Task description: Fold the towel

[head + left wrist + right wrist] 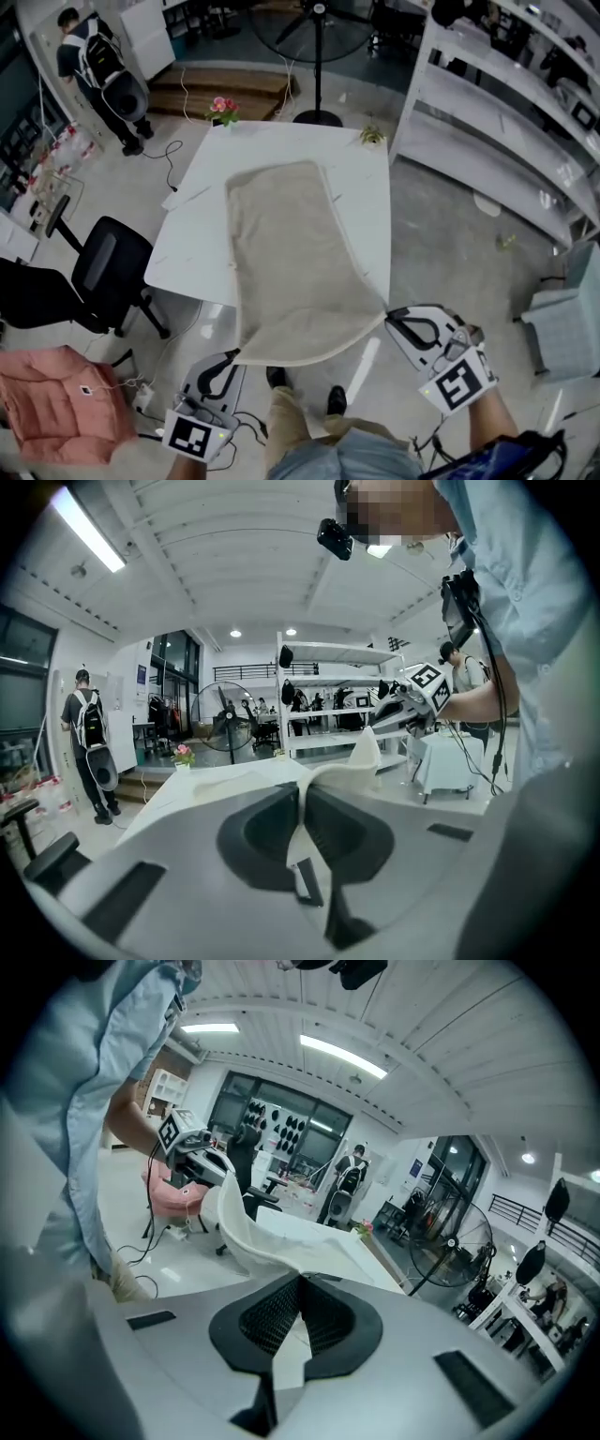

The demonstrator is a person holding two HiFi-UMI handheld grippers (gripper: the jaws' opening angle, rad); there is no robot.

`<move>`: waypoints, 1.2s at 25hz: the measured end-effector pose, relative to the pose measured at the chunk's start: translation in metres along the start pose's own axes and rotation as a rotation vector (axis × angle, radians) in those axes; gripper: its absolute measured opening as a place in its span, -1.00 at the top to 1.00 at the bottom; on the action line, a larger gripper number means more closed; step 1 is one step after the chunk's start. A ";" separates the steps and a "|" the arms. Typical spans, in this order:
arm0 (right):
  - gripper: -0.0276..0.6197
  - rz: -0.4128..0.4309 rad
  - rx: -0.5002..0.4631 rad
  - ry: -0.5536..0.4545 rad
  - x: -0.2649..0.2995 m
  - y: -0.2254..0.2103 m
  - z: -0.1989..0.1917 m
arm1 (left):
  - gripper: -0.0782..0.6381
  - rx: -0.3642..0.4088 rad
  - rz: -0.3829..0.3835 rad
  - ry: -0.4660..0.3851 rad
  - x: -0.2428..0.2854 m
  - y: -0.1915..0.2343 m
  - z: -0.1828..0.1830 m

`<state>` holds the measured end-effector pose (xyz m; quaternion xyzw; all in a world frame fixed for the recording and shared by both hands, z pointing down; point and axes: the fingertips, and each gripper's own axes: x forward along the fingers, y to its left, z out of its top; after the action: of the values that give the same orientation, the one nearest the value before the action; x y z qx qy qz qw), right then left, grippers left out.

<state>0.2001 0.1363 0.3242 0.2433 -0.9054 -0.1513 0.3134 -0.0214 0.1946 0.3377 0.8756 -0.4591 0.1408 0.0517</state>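
A beige towel [286, 244] lies lengthwise on the white table [361, 187], and its near end is lifted off the table's front edge. My left gripper [234, 356] is shut on the towel's near left corner, and my right gripper [386, 317] is shut on the near right corner. Between them the hem sags in a curve. In the left gripper view the cloth [347, 771] runs out of the closed jaws toward the right gripper [412, 700]. From the right gripper view the towel [272, 1241] arcs across to the left gripper [192, 1152].
A black office chair [108, 272] stands left of the table, with a pink seat [56, 398] nearer me. A flower pot [223, 110] and a small plant [372, 136] sit on the far corners. A standing fan [317, 56] is behind, white shelves [497, 122] right, a person [98, 70] far left.
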 end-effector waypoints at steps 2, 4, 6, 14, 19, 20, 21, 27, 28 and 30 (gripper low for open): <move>0.87 0.006 0.016 -0.002 -0.007 0.005 -0.002 | 0.72 -0.015 0.009 -0.003 -0.008 0.006 0.001; 0.87 0.002 0.028 0.000 -0.010 0.006 -0.003 | 0.72 -0.010 0.014 -0.005 -0.014 0.011 0.004; 0.87 -0.009 0.042 -0.005 -0.011 0.004 0.000 | 0.72 0.005 0.013 -0.004 -0.018 0.013 0.009; 0.87 -0.090 0.104 -0.062 -0.004 -0.027 0.021 | 0.72 0.005 0.004 -0.017 -0.008 0.037 0.035; 0.87 -0.166 0.146 -0.089 0.010 -0.057 0.040 | 0.72 -0.024 0.009 -0.039 0.005 0.071 0.059; 0.87 -0.187 0.153 -0.096 0.013 -0.065 0.046 | 0.72 -0.029 0.016 -0.052 0.009 0.080 0.067; 0.87 -0.210 0.158 -0.104 0.017 -0.072 0.052 | 0.72 -0.029 0.022 -0.066 0.012 0.090 0.076; 0.87 -0.352 0.177 -0.092 0.043 -0.115 0.071 | 0.72 -0.016 0.011 -0.114 0.038 0.138 0.110; 0.87 -0.370 0.181 -0.091 0.047 -0.122 0.072 | 0.72 -0.017 0.009 -0.114 0.043 0.145 0.114; 0.87 -0.404 0.191 -0.095 0.056 -0.138 0.076 | 0.72 -0.025 0.008 -0.108 0.054 0.158 0.120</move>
<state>0.1610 0.0006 0.2354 0.4409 -0.8622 -0.1359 0.2090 -0.0975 0.0350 0.2326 0.8794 -0.4665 0.0878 0.0371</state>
